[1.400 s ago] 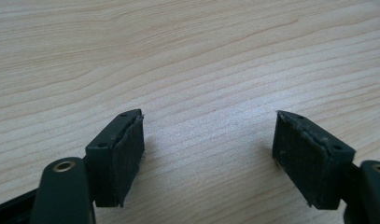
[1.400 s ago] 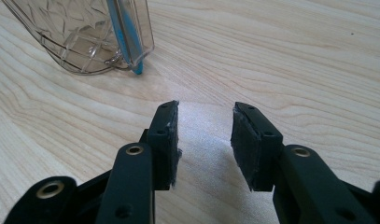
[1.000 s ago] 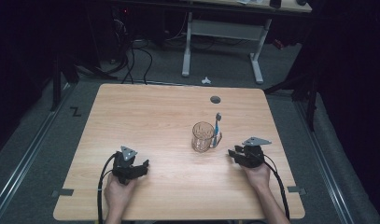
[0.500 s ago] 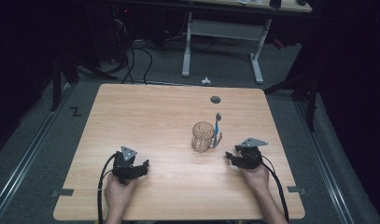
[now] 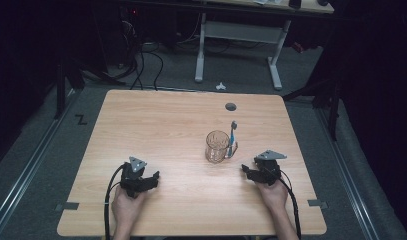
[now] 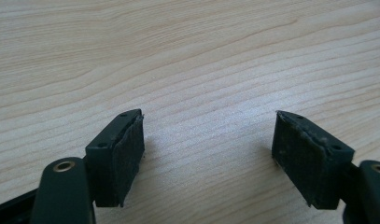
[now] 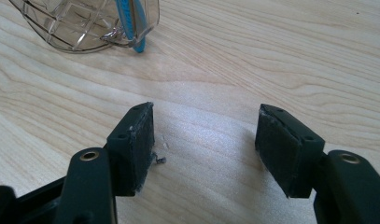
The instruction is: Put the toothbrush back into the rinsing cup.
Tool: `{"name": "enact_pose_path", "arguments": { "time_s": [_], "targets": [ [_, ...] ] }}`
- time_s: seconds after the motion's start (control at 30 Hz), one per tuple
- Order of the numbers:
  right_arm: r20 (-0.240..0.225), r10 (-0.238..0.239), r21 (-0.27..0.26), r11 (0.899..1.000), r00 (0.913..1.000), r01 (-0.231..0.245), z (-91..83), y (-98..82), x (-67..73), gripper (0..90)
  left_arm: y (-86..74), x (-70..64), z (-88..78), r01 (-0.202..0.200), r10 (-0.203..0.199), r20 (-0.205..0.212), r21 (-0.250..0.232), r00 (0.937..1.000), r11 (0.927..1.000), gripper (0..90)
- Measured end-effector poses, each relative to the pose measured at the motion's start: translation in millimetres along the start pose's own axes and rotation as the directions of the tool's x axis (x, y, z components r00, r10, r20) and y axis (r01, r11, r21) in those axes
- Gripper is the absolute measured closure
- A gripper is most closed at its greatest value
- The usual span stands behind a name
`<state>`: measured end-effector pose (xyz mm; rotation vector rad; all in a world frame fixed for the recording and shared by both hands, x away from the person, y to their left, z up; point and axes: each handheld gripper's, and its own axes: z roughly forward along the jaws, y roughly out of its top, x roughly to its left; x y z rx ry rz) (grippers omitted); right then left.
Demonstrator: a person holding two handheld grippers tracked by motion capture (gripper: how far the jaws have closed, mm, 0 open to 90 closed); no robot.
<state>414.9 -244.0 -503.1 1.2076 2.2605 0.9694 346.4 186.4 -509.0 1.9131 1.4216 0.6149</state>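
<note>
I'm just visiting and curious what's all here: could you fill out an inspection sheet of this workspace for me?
Surface: wooden table, with a dark round hole near the far edge.
Job's things: clear glass mug; blue toothbrush upright beside its handle.
Clutter: nothing seen.
Grippers: left gripper open, nothing between its jaws; right gripper open, jaws have just been opening, nothing between them.
Cables: black cable trails from the left gripper.
Surroundings: grey floor; white desk frame behind.
</note>
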Motion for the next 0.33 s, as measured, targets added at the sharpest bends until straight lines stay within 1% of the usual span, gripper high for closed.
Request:
{"name": "enact_pose_path", "arguments": {
  "time_s": [0.33],
  "targets": [
    [0.006,0.009,0.001,1.000,0.9999,-0.009,-0.8,-0.7,1.0,37.8,-0.1,0.3,0.0,0.002,-0.002,0.002,-0.002,1.0000,1.0000,25.8]
  ]
}}
